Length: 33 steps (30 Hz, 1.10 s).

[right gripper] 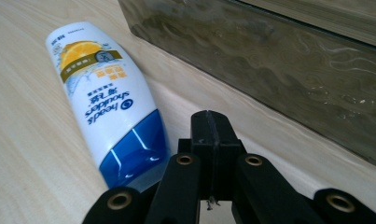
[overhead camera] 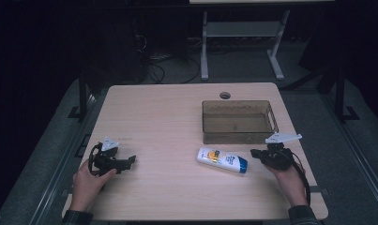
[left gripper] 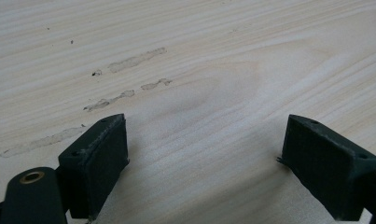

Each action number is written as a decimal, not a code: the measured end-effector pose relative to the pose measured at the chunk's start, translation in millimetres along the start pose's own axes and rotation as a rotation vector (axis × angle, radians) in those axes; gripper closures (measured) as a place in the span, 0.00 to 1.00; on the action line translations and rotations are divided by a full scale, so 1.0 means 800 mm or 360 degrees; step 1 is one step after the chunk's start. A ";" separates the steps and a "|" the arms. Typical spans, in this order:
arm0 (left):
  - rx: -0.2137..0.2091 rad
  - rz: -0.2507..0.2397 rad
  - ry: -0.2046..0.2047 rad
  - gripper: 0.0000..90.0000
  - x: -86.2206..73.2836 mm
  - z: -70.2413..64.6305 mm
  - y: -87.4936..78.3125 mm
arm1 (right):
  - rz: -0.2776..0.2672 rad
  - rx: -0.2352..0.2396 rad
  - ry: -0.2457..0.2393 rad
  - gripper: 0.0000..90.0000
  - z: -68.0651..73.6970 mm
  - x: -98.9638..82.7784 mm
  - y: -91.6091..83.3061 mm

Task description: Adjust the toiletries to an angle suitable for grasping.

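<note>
From above, the white plastic shampoo bottle with a blue cap end (overhead camera: 222, 160) lies flat on my pale wooden counter (overhead camera: 168, 122), long axis left to right, cap toward my right claw (overhead camera: 255, 153), the nearer one, just in front of the smoky translucent plastic bin (overhead camera: 238, 121).

My left claw (left gripper: 205, 154) gapes released over bare wood.

My right claw (right gripper: 212, 135) is clenched empty, cap just left of it.

White shampoo bottle (overhead camera: 222, 160) with blue cap end, flat on its side, just before the brown translucent bin (overhead camera: 238, 123)
</note>
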<state>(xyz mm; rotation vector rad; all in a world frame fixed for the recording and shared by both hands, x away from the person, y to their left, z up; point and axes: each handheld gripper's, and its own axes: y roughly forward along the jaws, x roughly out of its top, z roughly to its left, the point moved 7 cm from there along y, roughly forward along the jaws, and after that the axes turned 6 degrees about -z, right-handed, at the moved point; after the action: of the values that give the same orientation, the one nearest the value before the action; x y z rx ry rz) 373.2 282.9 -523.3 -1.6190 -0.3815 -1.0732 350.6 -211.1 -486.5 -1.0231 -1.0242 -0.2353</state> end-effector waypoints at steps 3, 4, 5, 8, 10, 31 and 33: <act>0.0000 0.0000 -0.0001 0.14 0.000 0.000 0.000 | 0.0028 0.0012 0.0006 1.00 -0.003 -0.001 0.009; 0.0000 0.0000 0.0000 0.14 0.000 0.000 0.000 | 0.0038 0.0015 0.0005 1.00 -0.003 -0.001 0.013; 0.0000 0.0000 -0.0001 0.14 0.000 0.000 0.000 | 0.0047 0.0018 -0.0003 1.00 -0.004 -0.002 0.016; -0.0001 0.0000 -0.0002 0.14 0.000 0.000 0.000 | 0.0062 0.0035 -0.0007 1.00 -0.003 -0.002 0.025; -0.0001 0.0000 -0.0002 0.14 0.000 0.000 0.000 | 0.0085 0.0042 -0.0009 1.00 -0.002 -0.003 0.029; -0.0006 0.0000 0.0002 0.14 0.000 0.000 0.000 | 0.0183 0.0149 -0.0079 1.00 0.019 -0.015 0.044; -0.0006 0.0000 0.0003 0.14 0.000 0.000 0.000 | 0.0187 0.0165 -0.0085 1.00 0.023 -0.016 0.044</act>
<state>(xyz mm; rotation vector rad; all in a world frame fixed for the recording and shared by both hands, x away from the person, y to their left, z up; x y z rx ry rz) 372.9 283.0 -523.3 -1.6211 -0.3783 -1.0761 353.7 -181.1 -515.4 -0.9958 -1.0105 -0.0582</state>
